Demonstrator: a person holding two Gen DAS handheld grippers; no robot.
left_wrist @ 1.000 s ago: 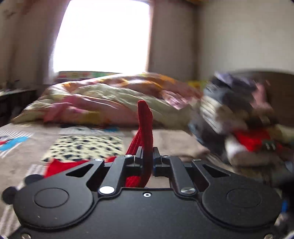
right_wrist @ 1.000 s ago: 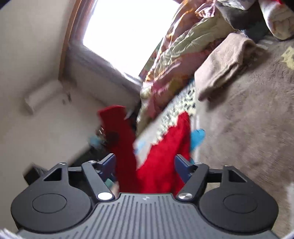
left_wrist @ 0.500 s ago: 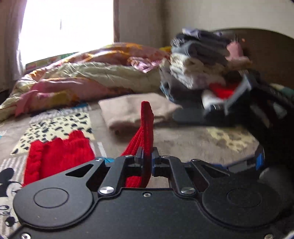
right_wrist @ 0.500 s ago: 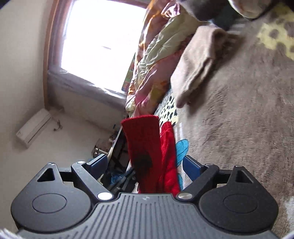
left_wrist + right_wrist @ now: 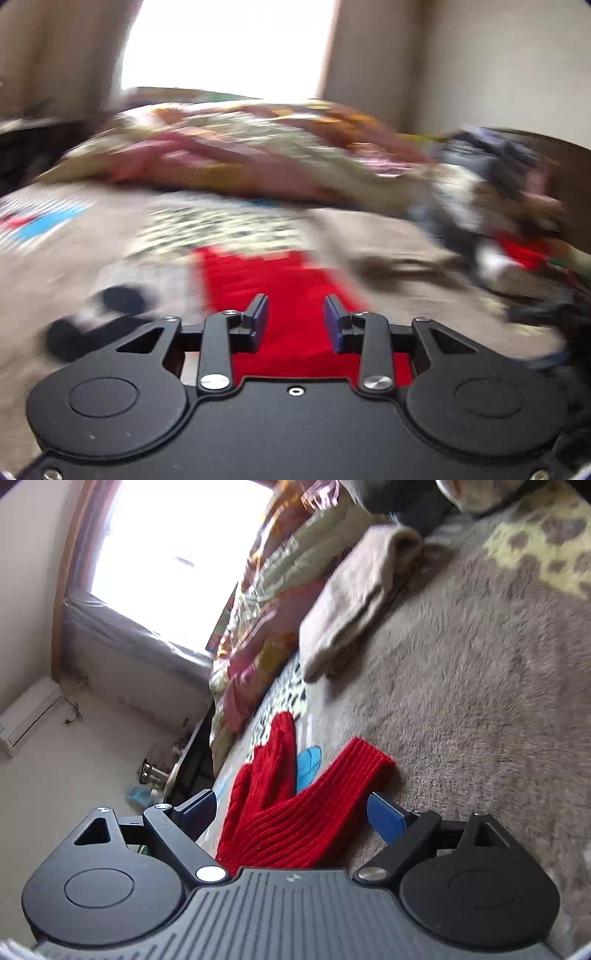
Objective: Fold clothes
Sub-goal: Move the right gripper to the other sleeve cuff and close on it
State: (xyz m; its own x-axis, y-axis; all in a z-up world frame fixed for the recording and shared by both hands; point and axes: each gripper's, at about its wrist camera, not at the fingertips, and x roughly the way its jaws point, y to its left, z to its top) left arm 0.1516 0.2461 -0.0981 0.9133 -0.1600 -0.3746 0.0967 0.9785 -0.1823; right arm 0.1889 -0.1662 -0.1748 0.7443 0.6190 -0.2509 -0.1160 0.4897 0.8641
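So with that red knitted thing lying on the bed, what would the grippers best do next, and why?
Probably pinch a sleeve cuff and fold it inward. The red sweater lies on the blanket, one ribbed sleeve angled out between the open jaws of the right gripper. The left gripper grips nothing; its jaws are opening above the red knit, so neither holds it.

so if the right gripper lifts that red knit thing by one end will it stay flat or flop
Likely flop: the red knit garment already lies bent on the bed cover, so it looks soft. Its ribbed knit probably grips the pads well. It seems light, so it should drag rather than tip.
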